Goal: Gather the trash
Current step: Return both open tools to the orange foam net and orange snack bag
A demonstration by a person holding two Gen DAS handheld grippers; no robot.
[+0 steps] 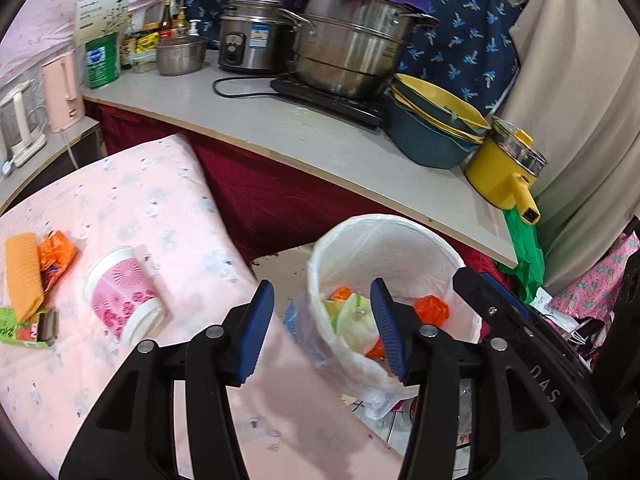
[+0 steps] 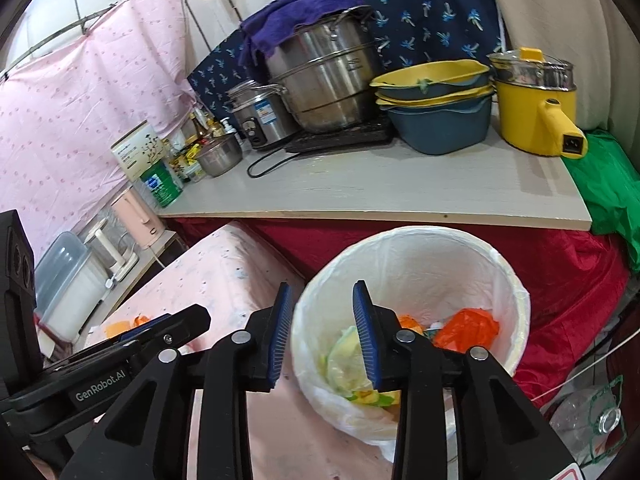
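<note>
A white bin with a white liner (image 1: 384, 240) (image 2: 440, 248) stands on the floor between a pink-clothed table and a counter. Inside it lie an orange wrapper (image 1: 431, 309) (image 2: 468, 328) and pale green scraps (image 1: 352, 312) (image 2: 344, 356). My left gripper (image 1: 321, 282) hangs open over the bin's near left rim, holding nothing. Beside it, over the bin, my right gripper (image 2: 322, 286) is open and also empty. On the pink table (image 1: 168, 208) lie a tipped pink-flowered paper cup (image 1: 124, 292), a second orange wrapper (image 1: 56, 256), an orange cloth (image 1: 23, 276) and a green carton (image 1: 24, 326).
The counter (image 1: 320, 136) behind the bin carries steel pots (image 1: 348, 52), stacked blue and yellow basins (image 1: 432, 132) and a yellow electric pot (image 1: 504, 168). A pink kettle (image 1: 62, 92) stands at the left. A clear plastic bottle (image 2: 592, 412) lies on the floor right of the bin.
</note>
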